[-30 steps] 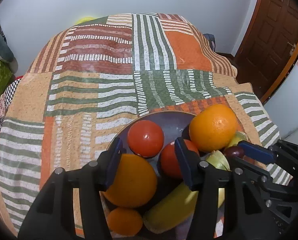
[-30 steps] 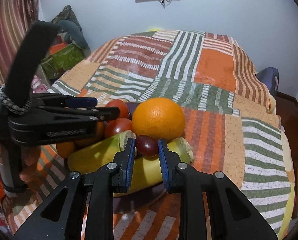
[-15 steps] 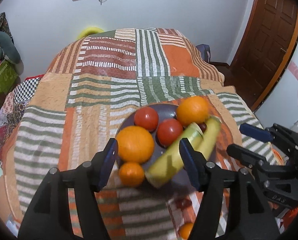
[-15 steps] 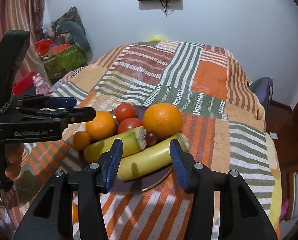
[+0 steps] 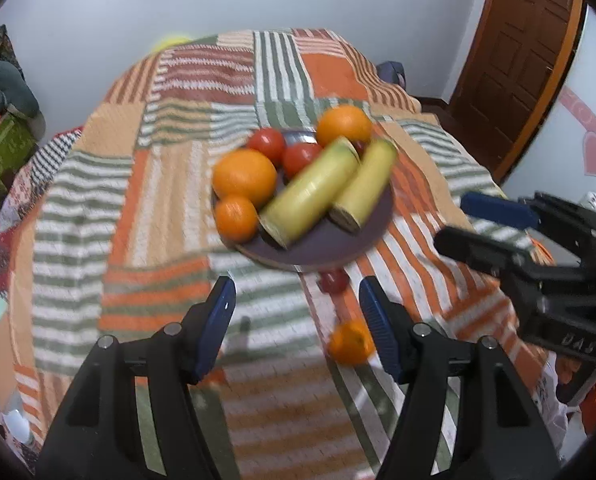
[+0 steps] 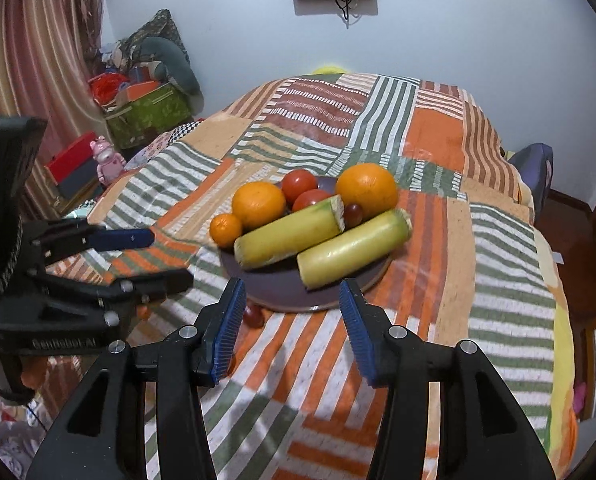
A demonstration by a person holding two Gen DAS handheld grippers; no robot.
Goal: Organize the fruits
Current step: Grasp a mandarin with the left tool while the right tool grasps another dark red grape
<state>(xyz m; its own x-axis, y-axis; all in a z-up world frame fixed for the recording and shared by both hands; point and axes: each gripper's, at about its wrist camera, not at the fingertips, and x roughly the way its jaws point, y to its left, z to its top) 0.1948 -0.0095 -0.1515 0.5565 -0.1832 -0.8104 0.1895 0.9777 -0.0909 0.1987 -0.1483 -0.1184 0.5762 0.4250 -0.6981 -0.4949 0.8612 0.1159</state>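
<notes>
A purple plate point(image 6: 310, 306) on the patchwork bedspread holds two large oranges point(image 6: 257, 204), a small orange point(image 6: 225, 230), two tomatoes point(image 6: 298, 182), two yellow-green cut stalks point(image 6: 289, 236) and a small dark red fruit point(image 6: 354, 214). Another dark red fruit point(image 5: 334, 280) and a small orange point(image 5: 350, 342) lie on the cloth in front of the plate. My left gripper point(image 5: 295, 296) hovers open and empty short of the plate. My right gripper point(image 6: 290, 292) is also open and empty, just before the plate's near rim. Each gripper shows in the other's view.
The striped bedspread point(image 6: 378, 128) drops off at its right and left edges. Boxes and soft clutter point(image 6: 145, 108) are stacked by the curtain on the left. A brown door point(image 5: 518, 52) stands at the right, a dark bag point(image 6: 534, 168) beside the bed.
Both grippers have drawn back from the plate. The right jaws opened and left the dark red fruit on the plate. The left jaws widened.
</notes>
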